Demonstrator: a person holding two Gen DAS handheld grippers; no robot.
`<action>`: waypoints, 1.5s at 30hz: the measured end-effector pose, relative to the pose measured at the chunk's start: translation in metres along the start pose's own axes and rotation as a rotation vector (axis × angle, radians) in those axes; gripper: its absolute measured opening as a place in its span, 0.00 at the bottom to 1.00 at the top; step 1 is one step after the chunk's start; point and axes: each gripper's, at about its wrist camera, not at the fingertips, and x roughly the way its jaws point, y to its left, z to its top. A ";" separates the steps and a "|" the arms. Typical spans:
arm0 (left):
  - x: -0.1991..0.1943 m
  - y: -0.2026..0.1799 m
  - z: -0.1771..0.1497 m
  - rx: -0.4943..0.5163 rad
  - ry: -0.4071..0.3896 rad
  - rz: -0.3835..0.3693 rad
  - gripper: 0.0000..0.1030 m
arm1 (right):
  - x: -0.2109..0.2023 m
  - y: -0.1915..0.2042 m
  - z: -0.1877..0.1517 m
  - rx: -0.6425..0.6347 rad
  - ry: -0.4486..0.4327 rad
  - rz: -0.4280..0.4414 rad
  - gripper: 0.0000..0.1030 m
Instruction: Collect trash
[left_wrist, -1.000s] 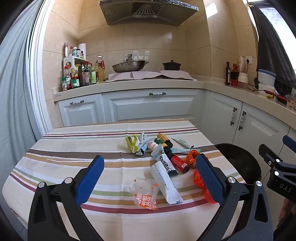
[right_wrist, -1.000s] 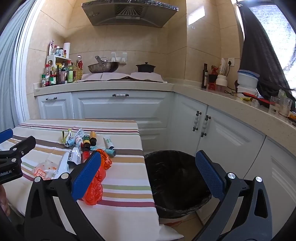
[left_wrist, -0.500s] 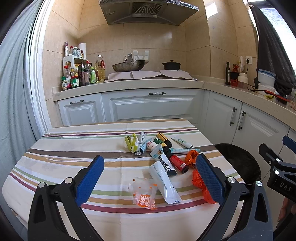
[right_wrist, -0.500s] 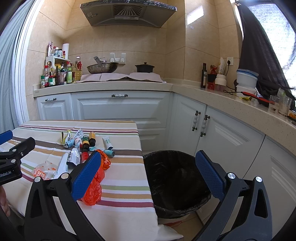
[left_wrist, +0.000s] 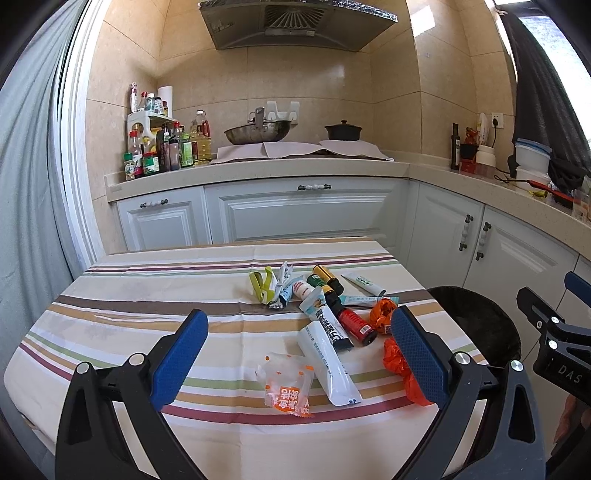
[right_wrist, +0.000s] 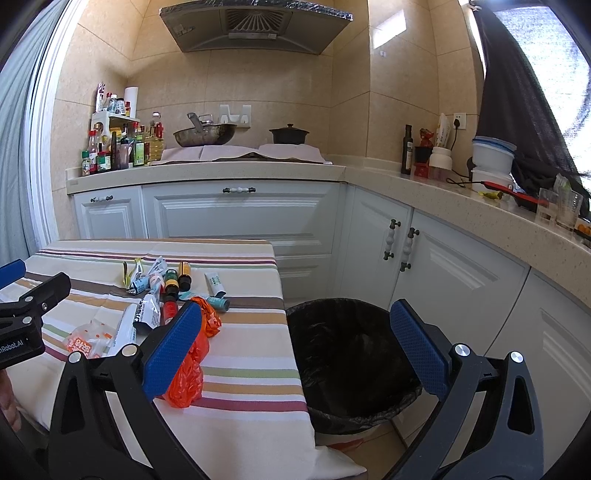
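Trash lies in a loose pile on the striped tablecloth (left_wrist: 129, 306): an orange-and-white snack wrapper (left_wrist: 288, 384), a white tube (left_wrist: 328, 365), a red-capped bottle (left_wrist: 354, 323), orange plastic bags (left_wrist: 399, 365), small bottles and crumpled wrappers (left_wrist: 275, 286). My left gripper (left_wrist: 299, 358) hovers open above the table's near edge, the wrapper and white tube between its fingers' line. My right gripper (right_wrist: 295, 350) is open over the gap between table and a black-lined trash bin (right_wrist: 351, 362). The orange bag (right_wrist: 190, 365) lies beside its left finger.
White cabinets (left_wrist: 303, 210) and an L-shaped counter (right_wrist: 480, 206) stand behind and to the right. The bin (left_wrist: 476, 325) sits on the floor at the table's right corner. A grey curtain (left_wrist: 33, 184) hangs at the left. A wok (left_wrist: 256, 131) and a pot sit on the stove.
Both grippers have drifted back very slightly from the table; the trash sits a little lower in view. Both stay open and nothing has been taken hold of.
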 end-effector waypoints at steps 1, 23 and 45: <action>0.000 -0.001 0.000 0.000 -0.001 0.001 0.94 | 0.001 0.001 0.000 0.000 0.001 0.000 0.97; -0.001 0.000 0.000 0.000 0.007 0.006 0.94 | 0.001 0.001 -0.002 0.004 -0.001 0.000 0.97; 0.005 0.000 -0.003 -0.005 0.020 0.010 0.94 | 0.005 0.005 -0.009 0.007 0.006 0.003 0.97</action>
